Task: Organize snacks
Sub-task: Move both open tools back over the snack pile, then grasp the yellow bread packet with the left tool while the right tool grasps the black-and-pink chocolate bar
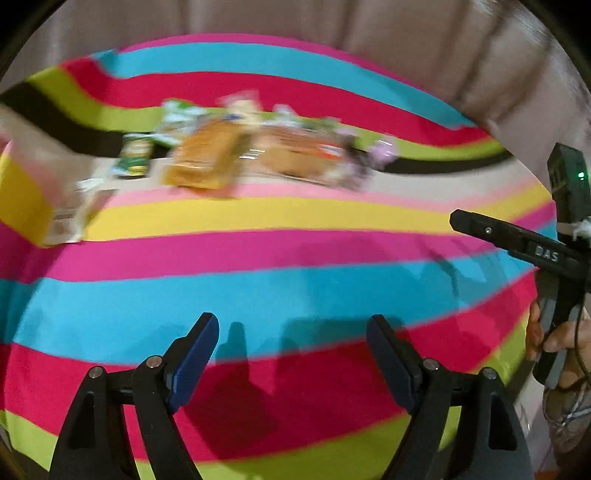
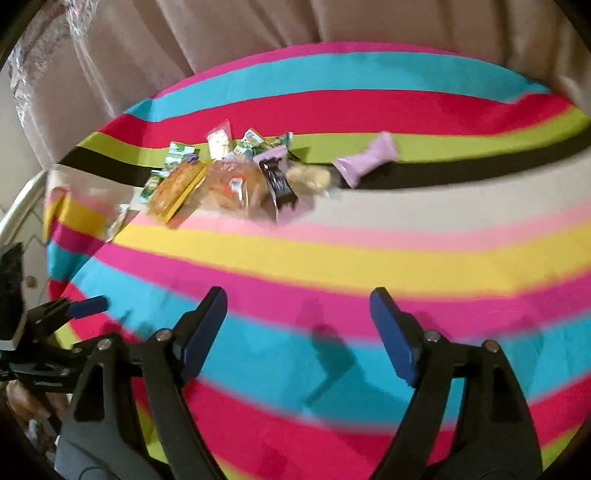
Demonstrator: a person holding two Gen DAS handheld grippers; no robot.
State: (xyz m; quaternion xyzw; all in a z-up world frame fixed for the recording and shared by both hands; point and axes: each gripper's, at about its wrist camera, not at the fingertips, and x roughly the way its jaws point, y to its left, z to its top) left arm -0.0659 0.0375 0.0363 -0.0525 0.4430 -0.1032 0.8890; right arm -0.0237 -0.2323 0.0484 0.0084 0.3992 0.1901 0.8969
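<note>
A pile of snack packets (image 2: 229,177) lies far across the striped cloth: an orange-yellow packet (image 2: 177,192), a clear bag of buns (image 2: 236,188), a black wrapper (image 2: 279,181) and small green packets (image 2: 255,142). A pink wrapper (image 2: 365,158) lies apart to the right. In the left wrist view the pile (image 1: 236,151) is blurred. My left gripper (image 1: 293,354) is open and empty, low over the near stripes. My right gripper (image 2: 299,325) is open and empty too, well short of the pile.
A clear plastic container (image 1: 40,192) stands at the left edge of the cloth; it also shows in the right wrist view (image 2: 88,210). The striped tablecloth (image 2: 369,258) covers the table. Beige curtains (image 2: 258,26) hang behind. The right gripper's body (image 1: 554,254) shows at the right.
</note>
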